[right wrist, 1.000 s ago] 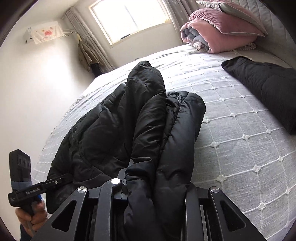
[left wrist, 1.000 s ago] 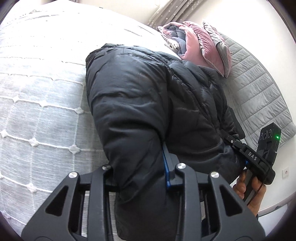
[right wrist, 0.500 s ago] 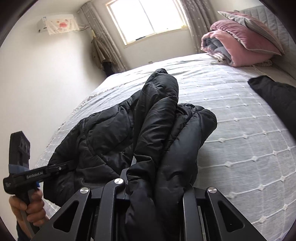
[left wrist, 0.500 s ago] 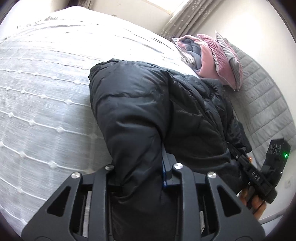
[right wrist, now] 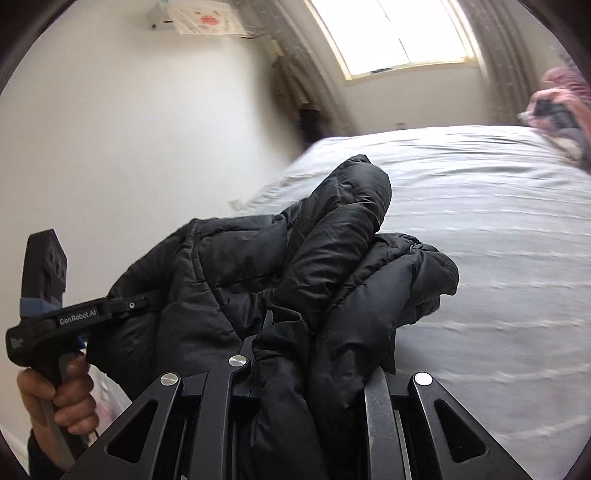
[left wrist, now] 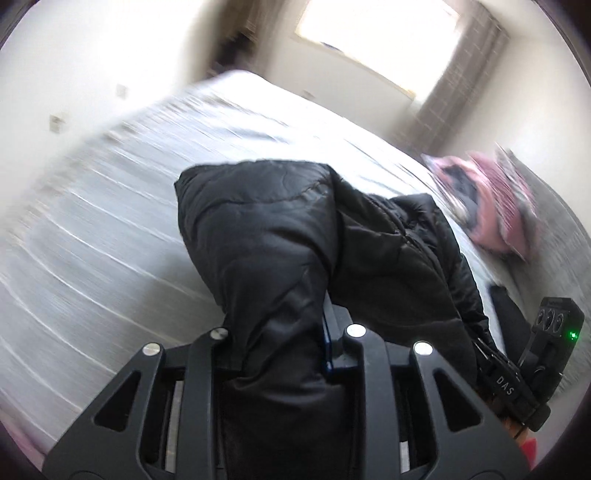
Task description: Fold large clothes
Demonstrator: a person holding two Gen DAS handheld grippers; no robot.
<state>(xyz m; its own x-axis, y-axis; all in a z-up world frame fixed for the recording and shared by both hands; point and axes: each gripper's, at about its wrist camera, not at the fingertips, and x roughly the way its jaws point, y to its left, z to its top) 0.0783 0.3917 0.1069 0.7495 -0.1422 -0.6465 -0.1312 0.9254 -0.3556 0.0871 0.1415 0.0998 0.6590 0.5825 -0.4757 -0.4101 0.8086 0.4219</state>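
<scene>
A black puffer jacket (left wrist: 295,258) hangs bunched between both grippers above the grey-white quilted bed (left wrist: 110,240). My left gripper (left wrist: 282,332) is shut on a thick fold of it, padding bulging between the fingers. In the right wrist view the jacket (right wrist: 332,258) drapes forward, and my right gripper (right wrist: 306,369) is shut on another thick fold. There the left gripper (right wrist: 140,301) bites the jacket's left edge, held by a hand (right wrist: 59,398). The right gripper (left wrist: 491,354) shows at the lower right of the left wrist view. The background is blurred.
Pink and grey pillows (left wrist: 491,206) are piled at the bed's head (right wrist: 561,110). A second dark garment (left wrist: 506,306) lies on the bed near them. A bright window (right wrist: 399,33) with curtains and a white wall stand beyond the bed (right wrist: 498,240).
Both grippers have swung sideways and risen with the jacket still in them. The jacket has lifted off the bed, and the views now show more wall and window.
</scene>
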